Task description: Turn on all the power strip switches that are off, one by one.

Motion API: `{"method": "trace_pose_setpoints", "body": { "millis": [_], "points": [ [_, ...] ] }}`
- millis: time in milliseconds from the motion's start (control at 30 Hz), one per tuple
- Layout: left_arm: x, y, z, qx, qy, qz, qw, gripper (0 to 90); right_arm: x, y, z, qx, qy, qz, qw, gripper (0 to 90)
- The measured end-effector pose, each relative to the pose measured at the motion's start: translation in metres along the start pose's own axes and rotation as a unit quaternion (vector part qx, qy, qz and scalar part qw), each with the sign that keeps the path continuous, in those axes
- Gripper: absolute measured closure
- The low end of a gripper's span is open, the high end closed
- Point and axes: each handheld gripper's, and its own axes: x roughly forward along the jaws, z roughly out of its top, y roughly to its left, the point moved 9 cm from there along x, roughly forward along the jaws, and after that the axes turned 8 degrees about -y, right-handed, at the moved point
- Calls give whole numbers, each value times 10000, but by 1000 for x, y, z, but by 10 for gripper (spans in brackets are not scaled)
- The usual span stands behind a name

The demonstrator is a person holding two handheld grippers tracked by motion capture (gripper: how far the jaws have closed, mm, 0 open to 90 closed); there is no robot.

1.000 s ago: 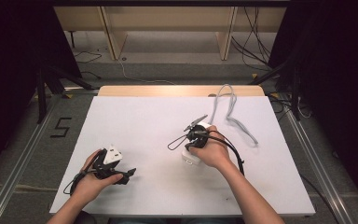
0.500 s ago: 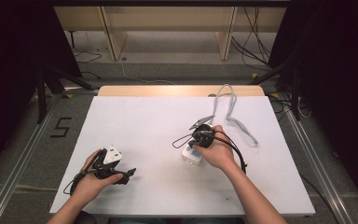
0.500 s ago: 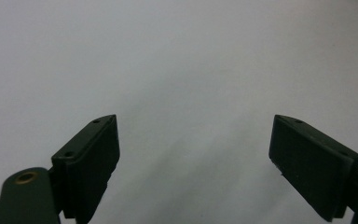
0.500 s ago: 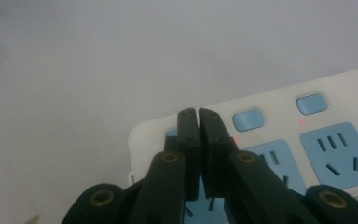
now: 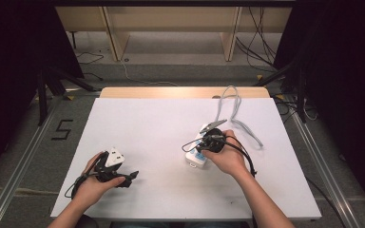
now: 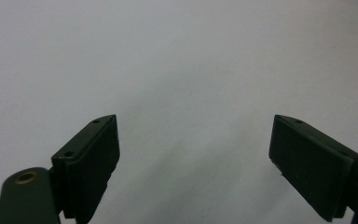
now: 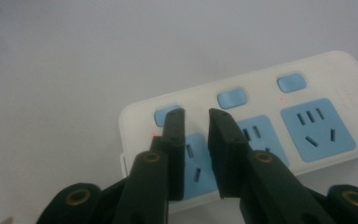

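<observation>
Right gripper (image 7: 196,116) now lower over power strip (image 7: 307,93) on table's (image 5: 147,123) right half, jaws nearly closed, empty, near end switch (image 7: 165,114). Press likely next. Left gripper (image 6: 193,140) wide open, idle.

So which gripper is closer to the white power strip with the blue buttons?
The right gripper: its nearly closed jaws hover right over the power strip. The left gripper sits far off over bare table.
</observation>
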Motion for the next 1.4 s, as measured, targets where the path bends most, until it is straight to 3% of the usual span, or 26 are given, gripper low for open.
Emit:
{"method": "trace_pose_setpoints", "body": {
  "millis": [367,567,967,1400],
  "points": [
    [0,0,0,-20,-4,-5,10000,160,-18,-13,-19,360,-229,-38,9991,618],
    [0,0,0,-43,-10,7,10000,160,-28,-22,-27,426,-379,-238,9981,563],
    [0,0,0,-79,-17,25,10000,160,-44,-31,-52,566,-588,-360,9960,508],
    [0,1,1,-105,-32,35,9999,160,-64,-31,-75,755,-1011,-381,9913,475]
  ]
}}
